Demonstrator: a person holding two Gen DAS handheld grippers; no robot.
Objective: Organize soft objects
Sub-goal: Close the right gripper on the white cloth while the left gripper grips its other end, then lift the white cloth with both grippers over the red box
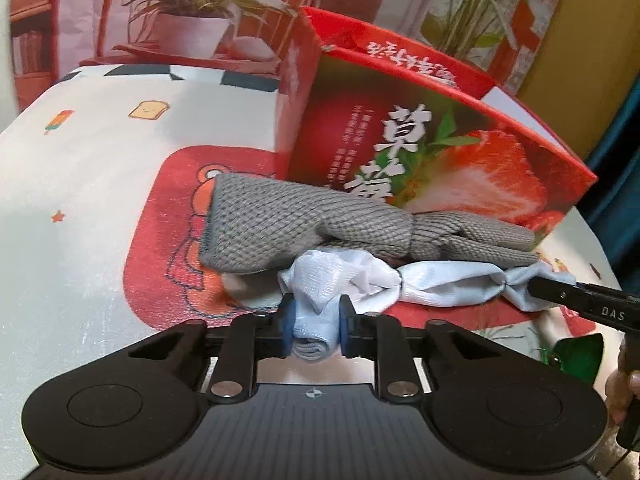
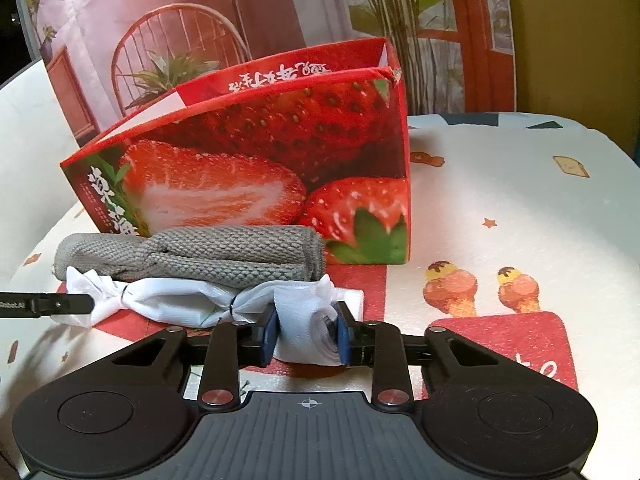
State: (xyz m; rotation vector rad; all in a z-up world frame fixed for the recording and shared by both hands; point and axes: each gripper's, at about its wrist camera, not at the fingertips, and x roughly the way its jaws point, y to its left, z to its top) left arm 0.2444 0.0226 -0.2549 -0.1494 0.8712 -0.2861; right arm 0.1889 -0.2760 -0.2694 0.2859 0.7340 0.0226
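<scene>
White cloth (image 1: 420, 284), twisted long, lies on the counter (image 1: 80, 208) in front of a grey knitted cloth (image 1: 288, 224) and a strawberry box (image 1: 460, 152). Left tongs (image 1: 315, 326) clamped on one end; right tongs (image 2: 306, 334) clamped on the other. Grey cloth touches the box front.

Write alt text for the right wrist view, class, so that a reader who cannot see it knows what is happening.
The right claw is shut on one end of a twisted pale blue and white cloth, while the left claw holds its other end. A folded grey knitted cloth lies just behind it, before an open strawberry-printed box on a cartoon-patterned table cover.
</scene>
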